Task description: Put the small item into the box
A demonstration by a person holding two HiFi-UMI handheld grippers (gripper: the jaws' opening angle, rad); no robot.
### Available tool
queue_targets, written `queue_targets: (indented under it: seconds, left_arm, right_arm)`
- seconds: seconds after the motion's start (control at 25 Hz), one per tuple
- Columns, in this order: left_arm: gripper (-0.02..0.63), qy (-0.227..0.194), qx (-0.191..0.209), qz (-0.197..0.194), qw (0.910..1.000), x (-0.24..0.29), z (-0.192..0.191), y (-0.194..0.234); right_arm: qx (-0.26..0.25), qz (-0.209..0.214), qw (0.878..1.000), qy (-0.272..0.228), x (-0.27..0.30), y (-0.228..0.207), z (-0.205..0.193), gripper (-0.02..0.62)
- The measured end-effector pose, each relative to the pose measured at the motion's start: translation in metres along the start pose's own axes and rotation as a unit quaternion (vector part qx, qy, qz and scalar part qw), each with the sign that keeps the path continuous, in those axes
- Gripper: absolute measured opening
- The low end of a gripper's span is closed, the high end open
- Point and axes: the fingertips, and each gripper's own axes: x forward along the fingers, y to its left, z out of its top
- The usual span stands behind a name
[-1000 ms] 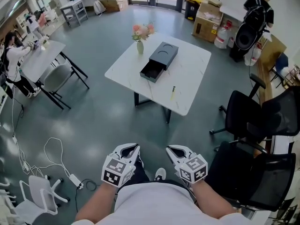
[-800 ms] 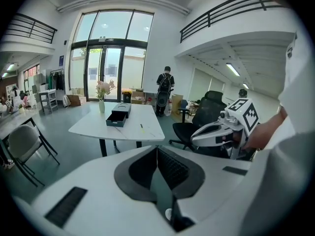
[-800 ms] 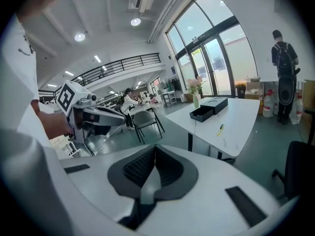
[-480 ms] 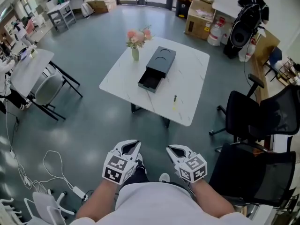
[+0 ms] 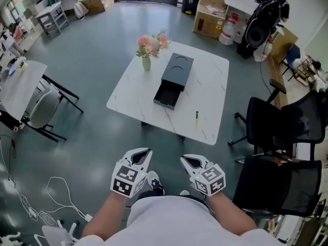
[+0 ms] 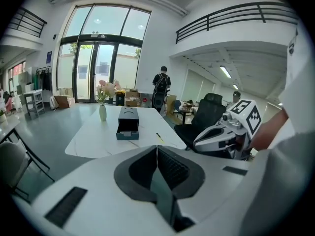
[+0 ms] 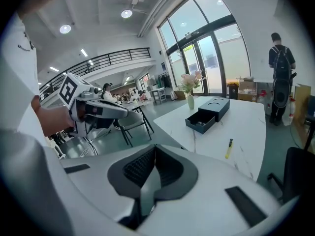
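Note:
A dark box (image 5: 173,79) with its drawer pulled out lies on the white table (image 5: 133,94); it also shows as the box (image 6: 126,123) and the box (image 7: 207,114). A small yellow item (image 5: 196,118) lies near the table's front right edge, seen too as the item (image 6: 159,137) and the item (image 7: 229,148). My left gripper (image 5: 142,155) and right gripper (image 5: 187,161) are held close to my body, well short of the table. Both are shut with nothing between the jaws. The left gripper (image 6: 156,154) and right gripper (image 7: 154,154) show their jaws pressed together.
A vase of pink flowers (image 5: 148,49) stands on the table's far left. Black office chairs (image 5: 279,132) are at the right. Another table with a chair (image 5: 31,94) is at the left. Cables (image 5: 51,199) lie on the floor. A person (image 5: 266,6) stands by cardboard boxes (image 5: 207,14) at the back.
The table with the box has come nearer and shifted slightly right in the head view as I walk toward it. Both grippers keep their places before my body, still shut.

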Motion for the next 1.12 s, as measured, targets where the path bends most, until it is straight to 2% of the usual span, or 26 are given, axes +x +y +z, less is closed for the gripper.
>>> queue_targets:
  seconds: [0.24, 0.56, 0.88, 1.12]
  left_arm:
    - [0.017, 0.028, 0.015, -0.023, 0.9992, 0.008, -0.006, 0.035]
    - [0.017, 0.038, 0.024, -0.04, 0.9982, 0.011, -0.002, 0.066]
    - [0.017, 0.053, 0.031, -0.049, 0.9969, 0.024, -0.006, 0.076]
    - [0.017, 0.064, 0.053, -0.046, 0.9955, 0.046, 0.002, 0.084]
  right_arm:
    - [0.003, -0.029, 1.0, 0.001, 0.027, -0.007, 0.016, 0.015]
    - [0.024, -0.074, 0.997, -0.003, 0.04, -0.031, 0.034, 0.015]
    - [0.044, -0.109, 0.993, 0.01, 0.046, -0.067, 0.027, 0.015]
    - [0.047, -0.134, 0.99, 0.027, 0.061, -0.11, 0.018, 0.015]
